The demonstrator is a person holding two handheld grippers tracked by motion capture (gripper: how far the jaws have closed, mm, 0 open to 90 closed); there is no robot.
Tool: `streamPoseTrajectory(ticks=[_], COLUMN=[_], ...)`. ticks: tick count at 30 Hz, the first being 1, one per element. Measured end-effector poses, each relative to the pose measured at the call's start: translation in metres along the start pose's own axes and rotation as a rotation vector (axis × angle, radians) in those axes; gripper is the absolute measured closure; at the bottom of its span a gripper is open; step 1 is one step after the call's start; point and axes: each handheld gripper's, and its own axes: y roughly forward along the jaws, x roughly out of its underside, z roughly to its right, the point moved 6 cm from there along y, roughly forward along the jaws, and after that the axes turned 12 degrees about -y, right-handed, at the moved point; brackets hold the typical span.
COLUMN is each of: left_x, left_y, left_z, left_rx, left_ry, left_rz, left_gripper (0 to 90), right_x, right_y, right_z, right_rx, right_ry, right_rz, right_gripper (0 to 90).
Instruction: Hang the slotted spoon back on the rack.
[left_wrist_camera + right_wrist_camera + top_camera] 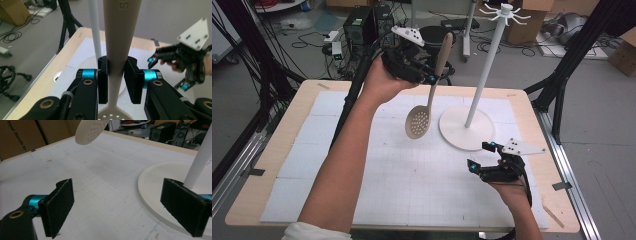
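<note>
A beige slotted spoon [424,107] hangs in the air over the table's far middle, bowl down and handle up. My left gripper [432,79] is shut on its handle [117,50], well above the mat. To its right stands a white rack [482,75] with a round base [462,130] and hooks at the top [504,14]. My right gripper [479,156] is open low over the mat near the front right, just in front of the base [160,185], with nothing between its pads [58,207]. The spoon's bowl [91,130] shows beyond it.
A white gridded mat [402,170] covers a wooden table [272,150]. Black tripod legs [562,70] stand at the right, and computers and cables [362,25] lie on the floor behind. Cardboard boxes [22,137] stand beyond the table edge.
</note>
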Motion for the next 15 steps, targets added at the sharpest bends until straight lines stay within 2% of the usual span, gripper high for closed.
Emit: streamPoseTrajectory(ticks=[4,6,15], left_x=[-0.011,-0.016,-0.035], left_y=[0.005,0.009,0.028], left_z=[0.001,0.000,-0.002], left_rx=[0.033,0.031,-0.017], left_ry=[-0.008,-0.018,-0.005], left_rz=[0.051,0.060,0.026], left_gripper=[74.2,74.2,74.2], right_x=[0.001,0.001,0.003], right_y=[0.000,0.000,-0.001], right_z=[-0.001,-0.001,0.001], right_rx=[-0.004,-0.003,-0.003], right_ry=[0.004,0.001,0.014], right_rz=[0.001,0.000,0.002], right_gripper=[11.1,11.1,11.1])
